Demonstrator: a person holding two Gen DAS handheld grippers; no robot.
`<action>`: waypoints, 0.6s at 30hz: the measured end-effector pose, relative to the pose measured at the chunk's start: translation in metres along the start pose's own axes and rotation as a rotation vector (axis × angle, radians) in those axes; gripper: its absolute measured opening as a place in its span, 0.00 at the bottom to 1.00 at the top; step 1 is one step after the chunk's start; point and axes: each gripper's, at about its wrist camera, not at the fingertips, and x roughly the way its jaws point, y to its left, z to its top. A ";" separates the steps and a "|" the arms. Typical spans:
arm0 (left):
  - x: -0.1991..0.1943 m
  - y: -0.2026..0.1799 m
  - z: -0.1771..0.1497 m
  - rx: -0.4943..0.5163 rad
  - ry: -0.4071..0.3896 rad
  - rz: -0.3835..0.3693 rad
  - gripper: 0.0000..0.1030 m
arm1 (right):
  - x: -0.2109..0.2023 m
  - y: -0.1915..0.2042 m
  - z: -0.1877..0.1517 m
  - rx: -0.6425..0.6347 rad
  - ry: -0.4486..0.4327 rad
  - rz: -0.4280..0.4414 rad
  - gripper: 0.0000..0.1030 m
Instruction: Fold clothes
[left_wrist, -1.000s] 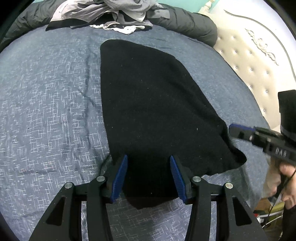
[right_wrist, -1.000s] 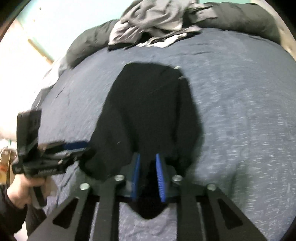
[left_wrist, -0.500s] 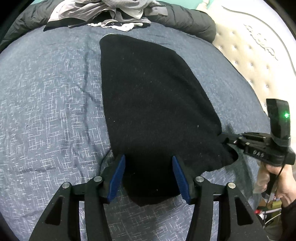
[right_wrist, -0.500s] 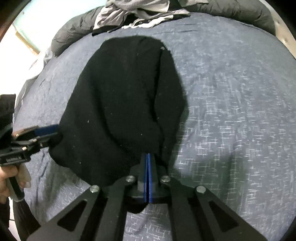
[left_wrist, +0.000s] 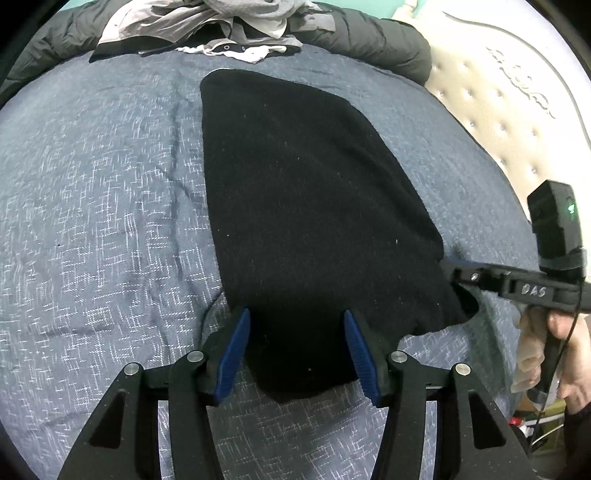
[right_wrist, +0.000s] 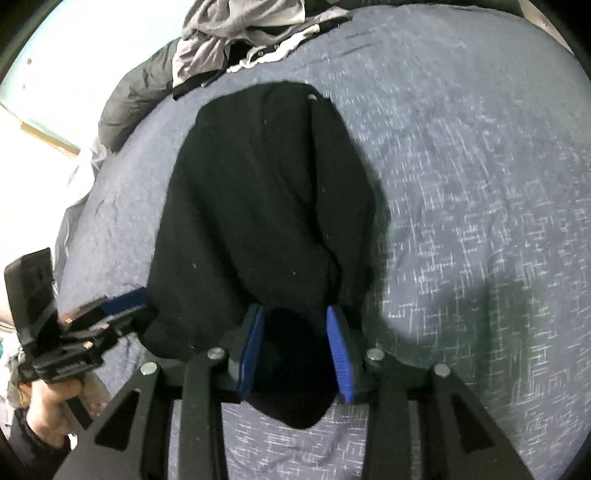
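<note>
The black knit garment (left_wrist: 306, 206) lies flat on the blue-grey bedspread (left_wrist: 96, 206), running from the lower centre of the left wrist view up toward the heap of grey clothes (left_wrist: 221, 22) at the top edge.

My left gripper (left_wrist: 297, 347) hangs over the near hem with its jaws wide apart and nothing between them. In its own view my right gripper (right_wrist: 295, 350) sits at the lower centre, jaws also apart, straddling a bunched corner of the garment (right_wrist: 266, 206) without pinching it. From the left view it reaches in from the right edge, its tip at the garment's right corner.

I judge the step to be taking both near corners for a fold away from me. To do it well, I should push each lower finger under the full thickness, close on the hem only and not the bedspread, then lift both corners level so the fold line stays straight.
</note>
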 end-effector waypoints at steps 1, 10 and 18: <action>-0.002 0.000 -0.001 0.000 0.000 0.000 0.55 | 0.002 -0.001 -0.001 0.002 0.004 0.002 0.34; -0.004 0.004 -0.004 -0.005 -0.006 -0.004 0.56 | -0.004 -0.004 -0.007 -0.031 -0.035 0.001 0.06; -0.004 0.005 -0.009 0.008 -0.006 -0.001 0.56 | -0.001 -0.009 0.001 -0.055 -0.061 -0.081 0.05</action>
